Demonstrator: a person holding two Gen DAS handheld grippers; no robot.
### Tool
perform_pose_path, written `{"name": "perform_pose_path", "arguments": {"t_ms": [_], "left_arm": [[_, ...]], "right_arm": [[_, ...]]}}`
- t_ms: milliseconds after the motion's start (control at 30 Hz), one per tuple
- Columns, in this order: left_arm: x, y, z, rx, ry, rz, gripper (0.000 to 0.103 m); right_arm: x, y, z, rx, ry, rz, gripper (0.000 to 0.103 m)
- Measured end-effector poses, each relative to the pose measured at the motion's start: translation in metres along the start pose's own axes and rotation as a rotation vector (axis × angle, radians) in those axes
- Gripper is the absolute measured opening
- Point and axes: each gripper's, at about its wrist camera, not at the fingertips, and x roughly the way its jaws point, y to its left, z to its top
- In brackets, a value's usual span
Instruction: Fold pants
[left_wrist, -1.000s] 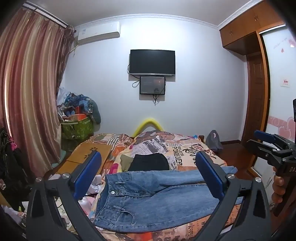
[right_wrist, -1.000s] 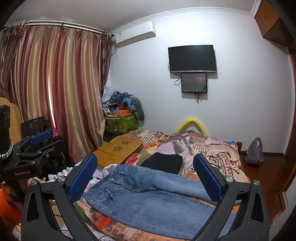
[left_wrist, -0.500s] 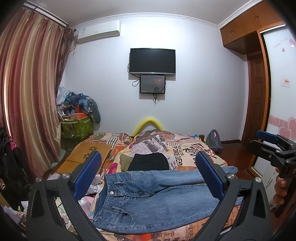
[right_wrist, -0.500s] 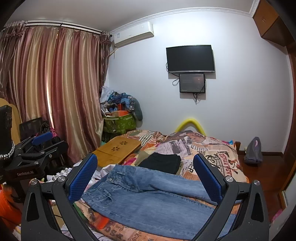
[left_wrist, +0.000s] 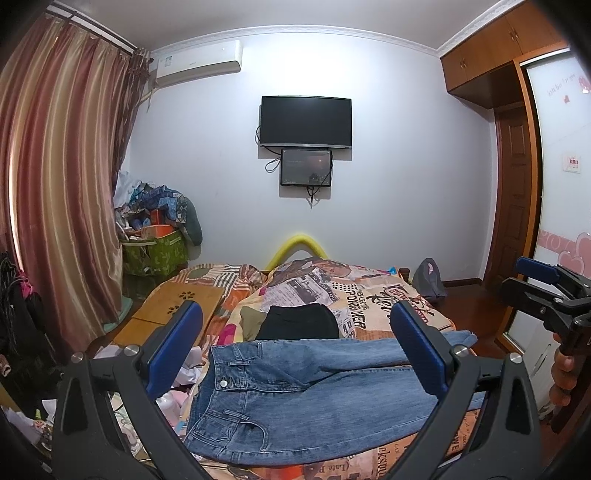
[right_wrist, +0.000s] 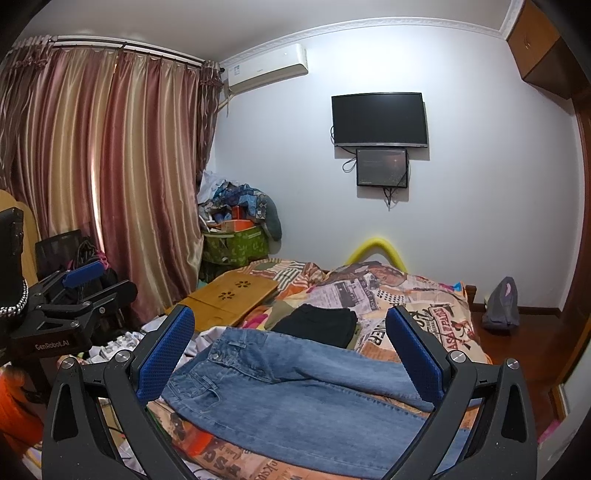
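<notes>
Blue jeans (left_wrist: 306, 391) lie flat across the near end of the bed, waistband to the left and legs running right; the right wrist view shows the same jeans (right_wrist: 295, 391). My left gripper (left_wrist: 295, 350) hovers open above them, holding nothing. Open too, my right gripper (right_wrist: 290, 350) hangs over the jeans with empty fingers. The right gripper (left_wrist: 546, 291) shows at the right edge of the left wrist view, held by a hand. At the left edge of the right wrist view sits the left gripper (right_wrist: 74, 295).
A folded black garment (left_wrist: 299, 323) lies on the patterned bedspread (left_wrist: 369, 291) behind the jeans. A wooden lap table (left_wrist: 173, 306) rests at the bed's left. Curtains, a green bin of clutter (left_wrist: 155, 251) and a wardrobe (left_wrist: 517, 184) ring the bed.
Both views shift only slightly; the jeans lie as before and both grippers stay open above them.
</notes>
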Motion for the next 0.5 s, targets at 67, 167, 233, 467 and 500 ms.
{"name": "perform_pose_path", "arguments": {"t_ms": [67, 167, 233, 467, 500], "left_arm": [[-0.0001, 0.0004, 0.0008, -0.003, 0.003, -0.001, 0.103], [-0.0003, 0.0013, 0.002, -0.004, 0.003, -0.001, 0.103], [-0.0005, 0.0015, 0.0031, -0.004, 0.002, -0.002, 0.103], [-0.0019, 0.0028, 0.0031, -0.009, 0.0, -0.001, 0.103], [-0.0014, 0.0021, 0.0028, -0.007, 0.0, 0.0, 0.103]], "right_arm": [[0.0003, -0.0008, -0.0001, 0.003, 0.001, 0.001, 0.103], [-0.0001, 0.0003, -0.0006, 0.004, 0.001, 0.002, 0.103], [-0.0002, 0.0003, -0.0006, 0.003, 0.0, 0.003, 0.103], [-0.0005, 0.0023, -0.0005, 0.004, -0.002, 0.011, 0.103], [-0.0007, 0.0028, -0.0004, 0.002, -0.003, 0.011, 0.103]]}}
